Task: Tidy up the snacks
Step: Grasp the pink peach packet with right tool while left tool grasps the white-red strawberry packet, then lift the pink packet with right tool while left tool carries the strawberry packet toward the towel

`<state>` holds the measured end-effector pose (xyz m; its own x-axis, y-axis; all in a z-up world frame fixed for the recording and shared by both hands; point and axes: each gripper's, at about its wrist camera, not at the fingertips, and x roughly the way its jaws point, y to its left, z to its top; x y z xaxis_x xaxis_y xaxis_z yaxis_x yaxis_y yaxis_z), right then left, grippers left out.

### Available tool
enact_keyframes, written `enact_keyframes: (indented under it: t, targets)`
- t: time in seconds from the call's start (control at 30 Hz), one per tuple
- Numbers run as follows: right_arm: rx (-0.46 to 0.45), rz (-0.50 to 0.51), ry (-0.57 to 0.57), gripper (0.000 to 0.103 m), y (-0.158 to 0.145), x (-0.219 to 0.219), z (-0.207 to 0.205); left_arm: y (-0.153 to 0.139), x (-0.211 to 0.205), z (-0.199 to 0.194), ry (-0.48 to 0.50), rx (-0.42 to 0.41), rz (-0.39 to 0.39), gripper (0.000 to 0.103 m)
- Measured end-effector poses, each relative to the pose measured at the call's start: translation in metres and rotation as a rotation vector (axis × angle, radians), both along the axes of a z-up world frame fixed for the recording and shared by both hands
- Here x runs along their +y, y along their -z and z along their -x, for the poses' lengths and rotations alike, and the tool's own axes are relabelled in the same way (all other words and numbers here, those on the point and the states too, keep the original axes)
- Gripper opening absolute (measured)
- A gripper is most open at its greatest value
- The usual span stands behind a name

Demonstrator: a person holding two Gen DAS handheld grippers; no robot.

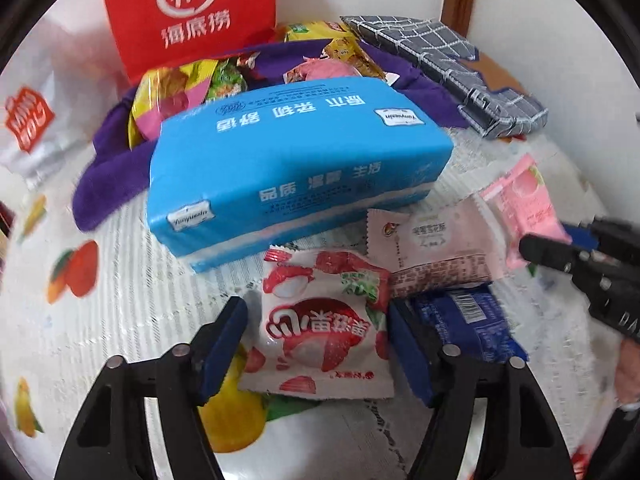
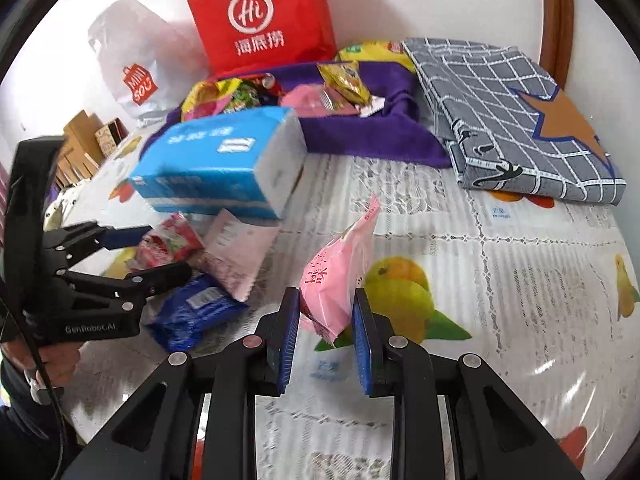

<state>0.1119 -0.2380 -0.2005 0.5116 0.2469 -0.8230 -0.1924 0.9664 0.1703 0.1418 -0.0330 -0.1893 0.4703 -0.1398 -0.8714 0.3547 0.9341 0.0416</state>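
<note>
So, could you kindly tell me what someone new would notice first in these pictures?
Probably the big blue tissue pack lying mid-table, in front of a purple cloth heaped with snacks, with a red paper bag standing against the wall behind. Nearer, the right gripper pinches a pink snack packet, while the left gripper straddles a strawberry-printed packet.

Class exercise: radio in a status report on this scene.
Right hand-held gripper shut on pink snack packet. Left hand-held gripper open astride lychee packet. Tissue pack close behind.
</note>
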Motion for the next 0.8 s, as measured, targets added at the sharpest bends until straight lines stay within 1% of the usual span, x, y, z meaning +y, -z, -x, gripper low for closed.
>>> enact_keyframes:
  t: [0.03,0.07,0.13,0.17,0.23,0.3,0.33,0.4,0.5,0.53,0.6,0.73,0.8]
  targets:
    - [0.002,-0.001,0.001,0.027,0.001,-0.002,-0.002,-0.002,0.002,0.000,0.005,0.001,0.013,0.056]
    - [0.003,0.004,0.006,0.027,0.001,-0.003,-0.004,-0.003,0.003,0.000,0.000,0.003,0.011,0.055]
    - [0.004,0.039,0.024,0.034,0.001,-0.009,-0.006,-0.005,0.011,0.000,-0.028,0.002,0.003,0.054]
    - [0.001,0.053,0.036,0.036,0.001,-0.012,-0.006,-0.005,0.015,0.000,-0.036,0.000,-0.001,0.054]
    - [-0.006,0.075,0.066,0.046,-0.002,-0.019,-0.005,-0.006,0.027,0.000,-0.074,-0.006,-0.014,0.054]
    - [-0.012,0.067,0.081,0.050,-0.003,-0.025,-0.004,-0.005,0.036,-0.002,-0.102,-0.011,-0.013,0.054]
    - [-0.012,0.065,0.089,0.054,-0.003,-0.028,-0.005,-0.005,0.041,-0.003,-0.126,-0.017,-0.012,0.054]
    - [-0.005,0.065,0.099,0.057,0.000,-0.028,-0.008,-0.004,0.048,-0.006,-0.163,-0.032,-0.015,0.054]
    - [0.018,0.063,0.128,0.057,0.008,-0.025,-0.015,-0.003,0.052,-0.006,-0.171,-0.043,0.004,0.054]
    - [0.027,0.058,0.145,0.054,0.012,-0.025,-0.018,-0.002,0.052,-0.005,-0.172,-0.051,0.004,0.054]
    - [-0.010,0.065,0.184,0.050,0.014,-0.026,-0.018,-0.001,0.052,-0.001,-0.173,-0.078,0.003,0.055]
    - [-0.053,0.052,0.210,0.050,0.016,-0.028,-0.016,0.000,0.053,0.004,-0.188,-0.120,0.028,0.055]
    - [-0.071,0.073,0.211,0.050,0.018,-0.025,-0.014,0.000,0.053,0.005,-0.191,-0.125,0.029,0.055]
